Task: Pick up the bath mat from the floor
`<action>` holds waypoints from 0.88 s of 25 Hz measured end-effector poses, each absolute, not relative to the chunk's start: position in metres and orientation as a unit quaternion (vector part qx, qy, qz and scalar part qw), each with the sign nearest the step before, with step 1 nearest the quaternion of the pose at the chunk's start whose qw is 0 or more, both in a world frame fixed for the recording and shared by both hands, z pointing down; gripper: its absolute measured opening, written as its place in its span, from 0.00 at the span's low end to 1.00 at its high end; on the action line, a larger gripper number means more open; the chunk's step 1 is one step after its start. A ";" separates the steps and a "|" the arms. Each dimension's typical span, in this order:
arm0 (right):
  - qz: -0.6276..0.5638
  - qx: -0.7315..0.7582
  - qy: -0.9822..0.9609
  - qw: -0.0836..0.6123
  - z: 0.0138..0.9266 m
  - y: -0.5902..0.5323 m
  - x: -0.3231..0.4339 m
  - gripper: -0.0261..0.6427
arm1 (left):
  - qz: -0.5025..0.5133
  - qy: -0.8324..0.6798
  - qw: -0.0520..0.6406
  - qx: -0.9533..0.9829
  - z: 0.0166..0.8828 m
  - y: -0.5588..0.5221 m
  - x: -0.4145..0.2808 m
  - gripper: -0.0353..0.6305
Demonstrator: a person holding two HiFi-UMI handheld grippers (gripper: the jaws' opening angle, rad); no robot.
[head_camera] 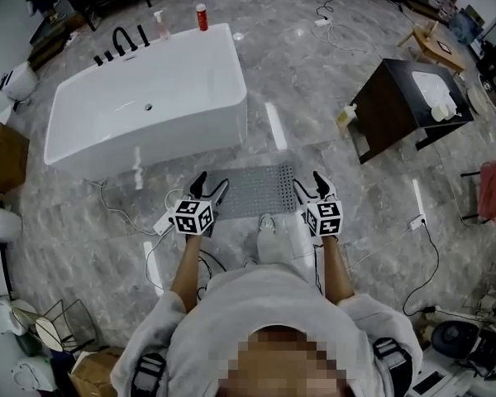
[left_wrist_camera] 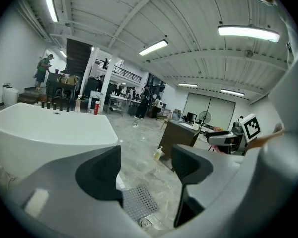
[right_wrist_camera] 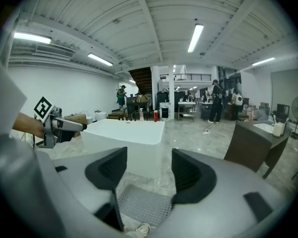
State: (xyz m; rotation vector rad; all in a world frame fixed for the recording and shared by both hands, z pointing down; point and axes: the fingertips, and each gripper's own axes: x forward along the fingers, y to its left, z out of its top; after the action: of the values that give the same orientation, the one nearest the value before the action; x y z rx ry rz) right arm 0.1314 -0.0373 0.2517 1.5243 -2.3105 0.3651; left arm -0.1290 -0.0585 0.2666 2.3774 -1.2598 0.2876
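The bath mat [head_camera: 252, 191], grey and dotted with small holes, lies flat on the marbled floor, just on the near side of the white bathtub [head_camera: 149, 98] and directly ahead of the person's shoe [head_camera: 267, 224]. The left gripper [head_camera: 211, 184] hangs over the mat's near left corner and the right gripper [head_camera: 308, 184] over its near right corner, both pointing away from the person and tilted somewhat downward. In the left gripper view the jaws stand apart with nothing between them, and the mat shows on the floor below the gap. The right gripper view shows the same: jaws wide, empty, the mat lower down between them and the tub beyond. Neither gripper touches the mat. A red bottle [head_camera: 202, 16] stands on the tub's far rim near a black faucet [head_camera: 124, 40]. To the right, well apart from the mat, is a dark cabinet [head_camera: 388, 110] with a pale bottle [head_camera: 347, 116] on the floor beside it.
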 end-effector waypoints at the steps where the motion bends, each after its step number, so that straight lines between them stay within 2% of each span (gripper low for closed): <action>1: 0.130 0.536 -0.816 0.174 0.252 -0.047 0.134 0.47 | 0.106 -0.455 0.217 0.857 0.267 -0.067 -0.126 0.54; 12: 0.158 0.498 -0.831 0.189 0.283 -0.148 0.156 0.47 | 0.144 -0.473 0.241 0.835 0.290 -0.149 -0.101 0.54; 22: 0.215 0.465 -0.831 0.218 0.350 -0.181 0.163 0.47 | 0.162 -0.497 0.298 0.799 0.335 -0.175 -0.107 0.54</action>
State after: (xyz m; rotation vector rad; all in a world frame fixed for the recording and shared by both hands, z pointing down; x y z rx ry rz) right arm 0.1629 -0.1810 0.3498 1.2864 -2.3009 0.5962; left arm -0.1066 -0.1748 0.3350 2.1223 -1.3212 0.4306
